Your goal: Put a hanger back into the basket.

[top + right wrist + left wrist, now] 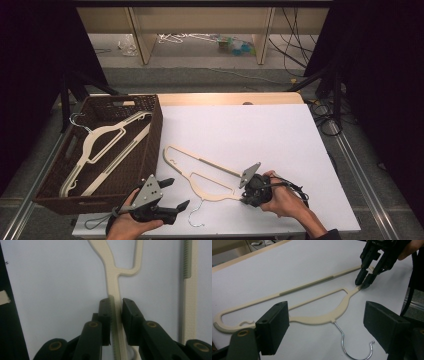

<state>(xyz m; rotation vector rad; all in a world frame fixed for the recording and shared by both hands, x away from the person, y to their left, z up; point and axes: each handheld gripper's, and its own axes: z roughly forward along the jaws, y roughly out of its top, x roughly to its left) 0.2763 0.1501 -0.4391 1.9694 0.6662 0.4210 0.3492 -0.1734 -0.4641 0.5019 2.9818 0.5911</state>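
A cream plastic hanger (199, 189) with a metal hook (195, 216) lies flat on the white table. My right gripper (245, 199) is at the hanger's right end, jaws shut on its thin arm; the right gripper view shows the hanger (112, 282) pinched between the pads (105, 312). My left gripper (180, 192) hovers at the front left, open, its jaws wide apart and nothing between them. In the left gripper view the hanger (322, 319) lies ahead with its hook (342, 337) toward me, and the right gripper (363, 283) clamps the far end.
A dark wicker basket (155, 130) stands at the table's left and holds another cream hanger (100, 137). The white table surface (250, 130) stretches behind the hanger. Black stands and cables flank the table.
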